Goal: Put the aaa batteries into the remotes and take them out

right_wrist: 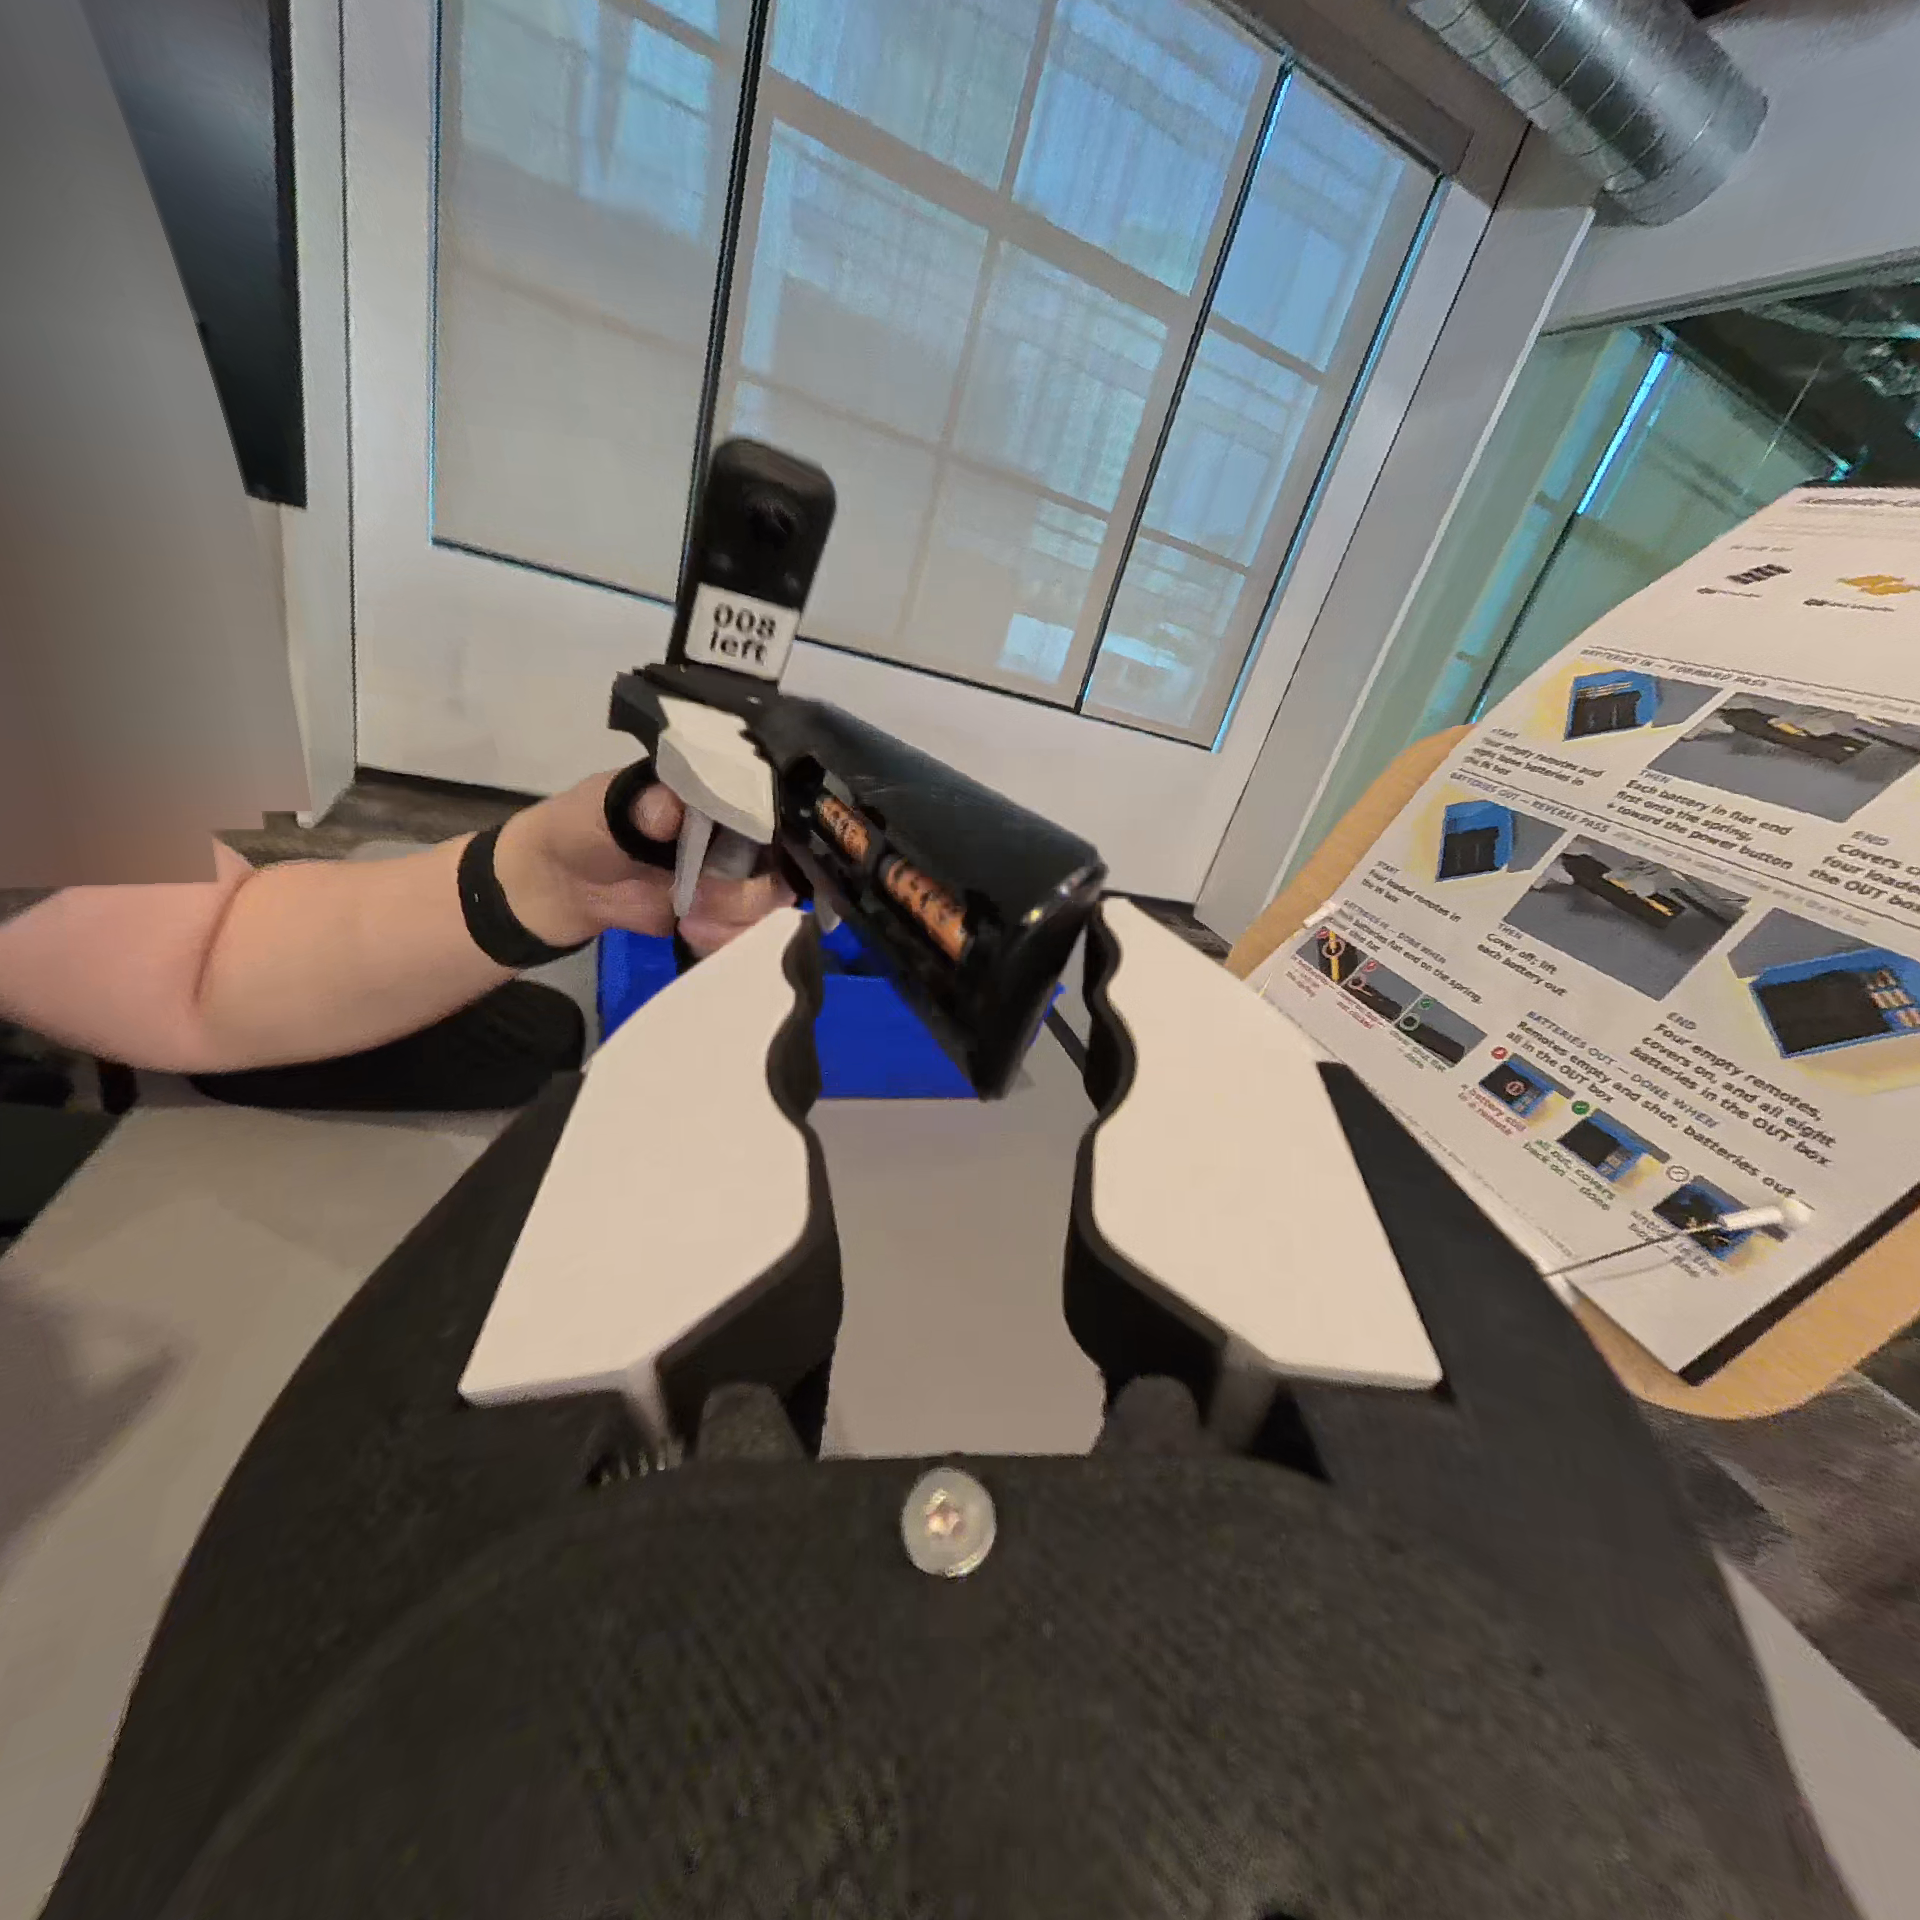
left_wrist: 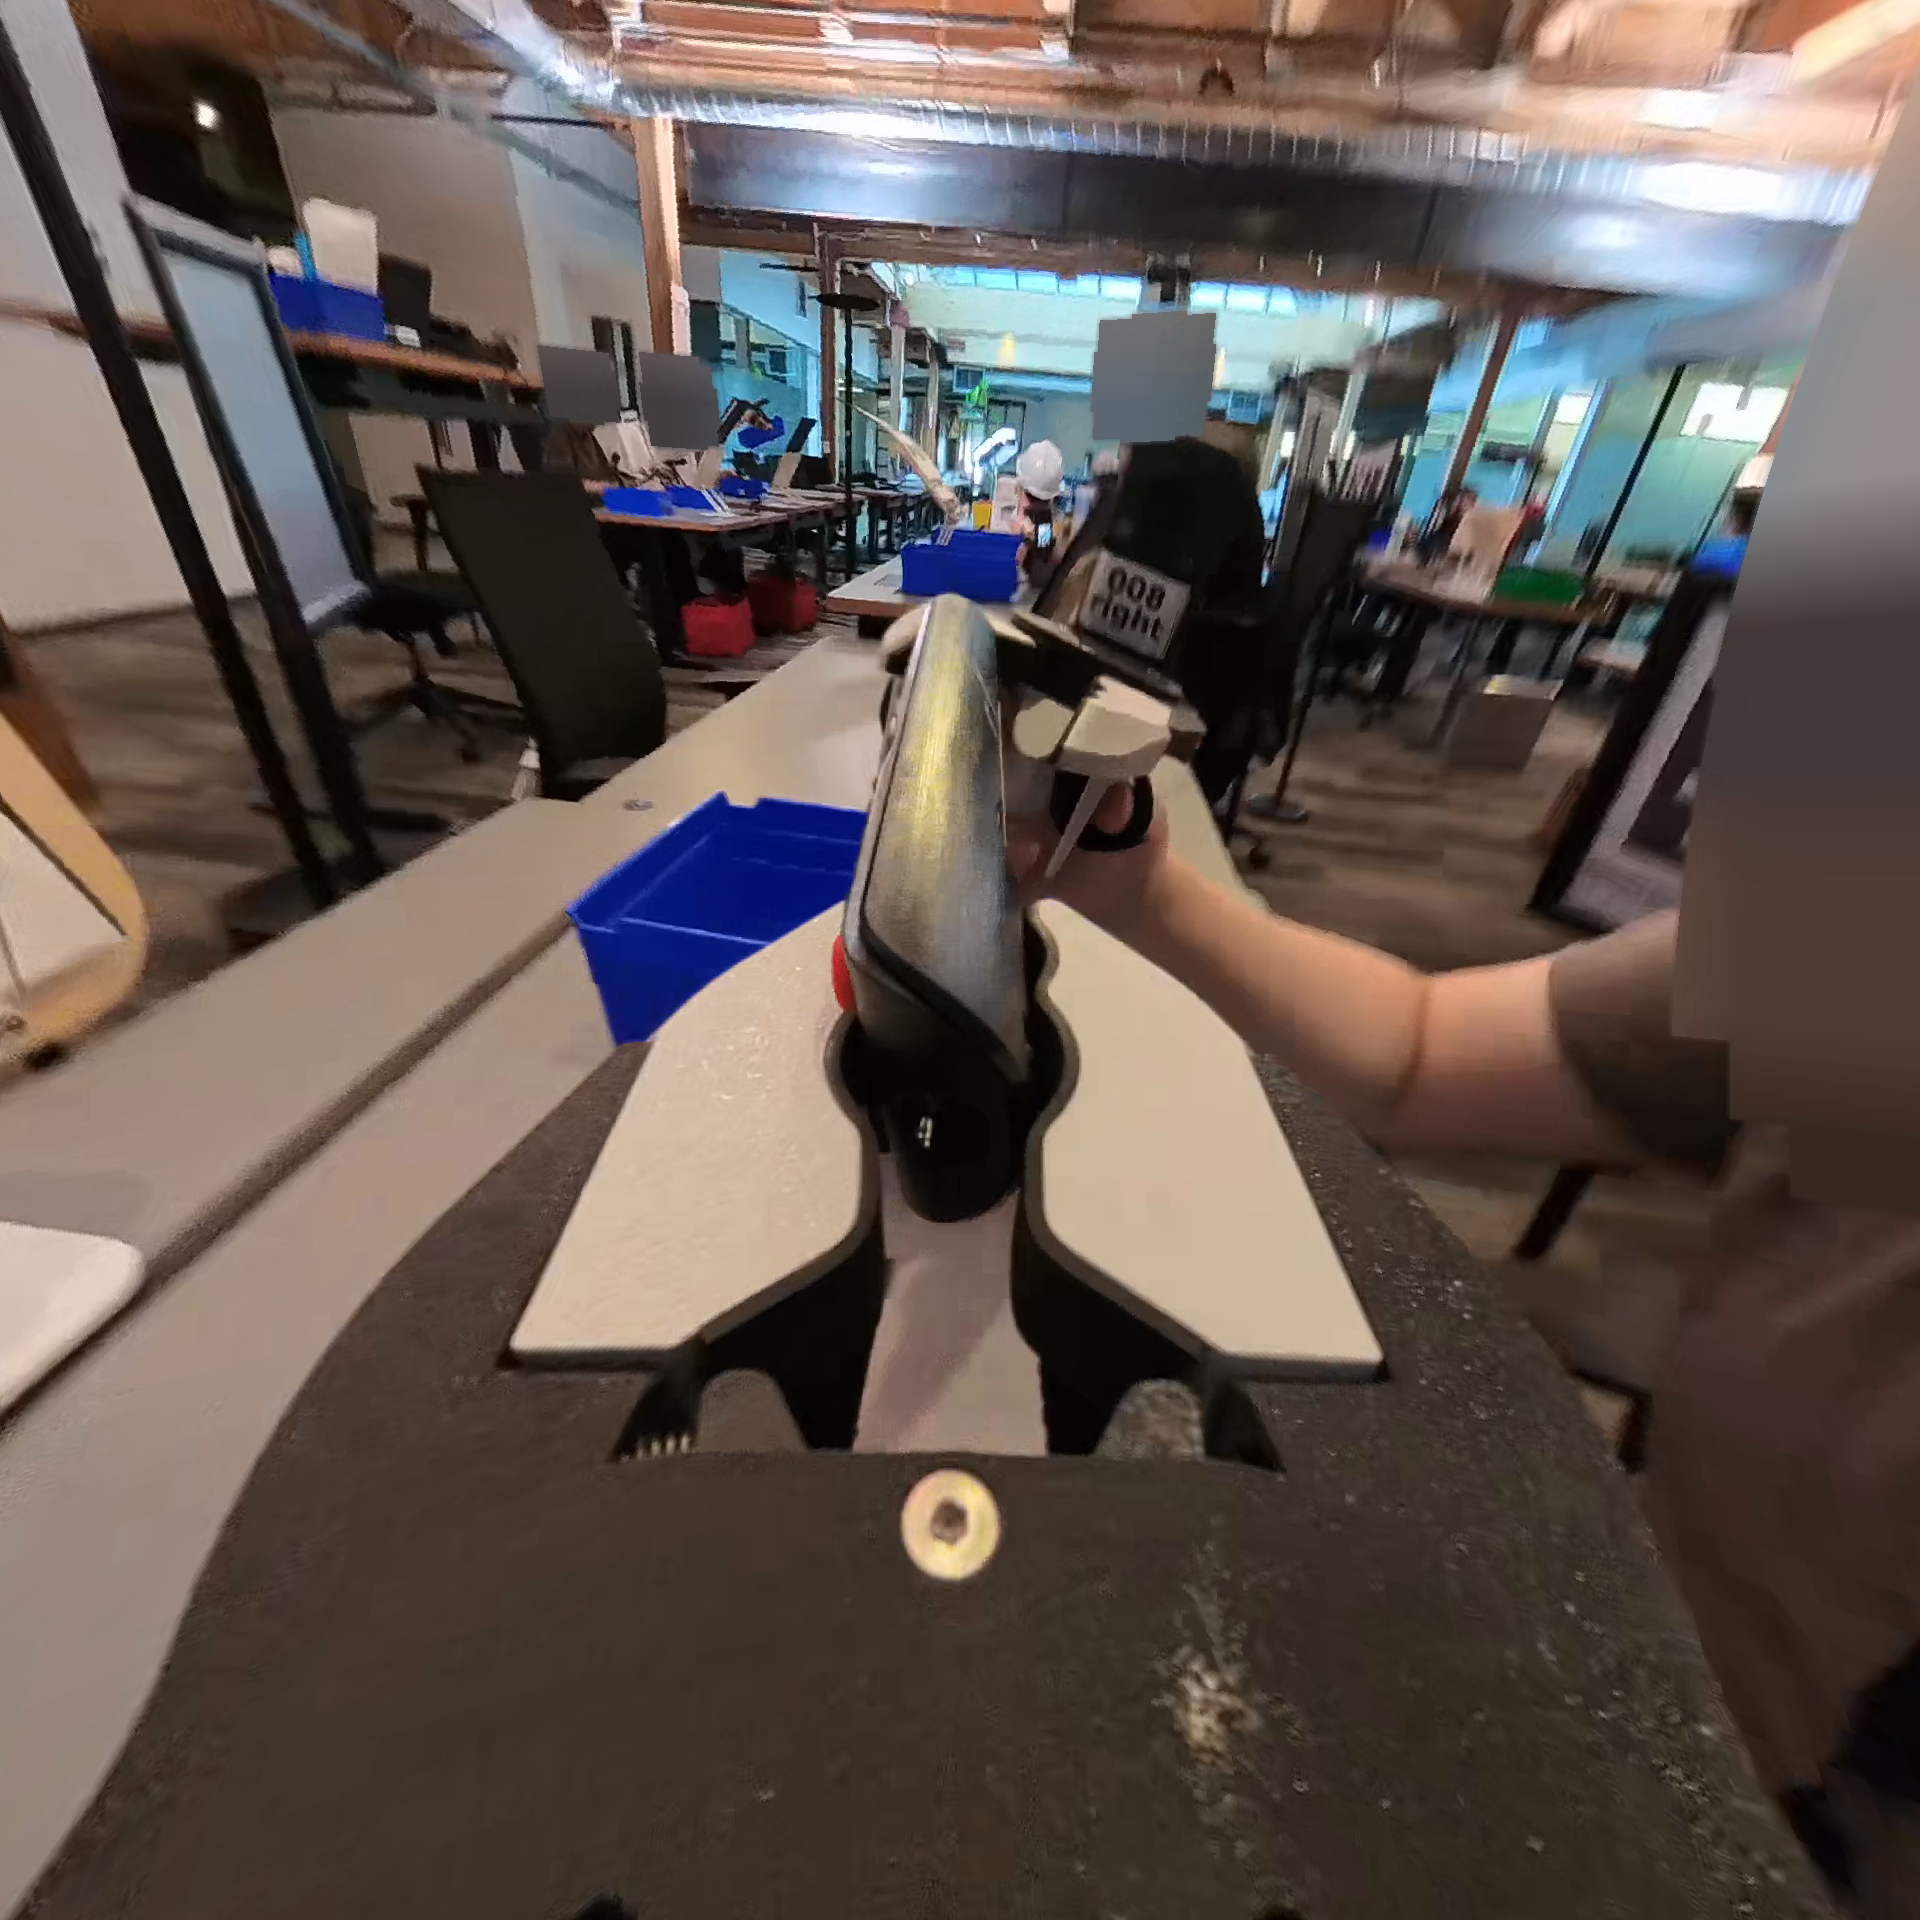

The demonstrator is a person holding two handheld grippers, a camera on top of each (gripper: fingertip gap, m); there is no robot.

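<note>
Left wrist view: the left gripper (left_wrist: 940, 1049) has its fingers closed on the lower end of a black remote (left_wrist: 935, 831), raised above the tabletop (left_wrist: 312, 1018), probably to steady it for battery work. The right gripper (left_wrist: 1081, 707) meets its far end; a blue bin (left_wrist: 707, 904) sits beyond.

Right wrist view: the remote's compartment is uncovered, two batteries (right_wrist: 904, 878) seated inside. The right gripper's fingers (right_wrist: 675, 1143) are spread, holding nothing, the remote's end between their tips. An instruction sheet (right_wrist: 1662, 935) leans at right.
</note>
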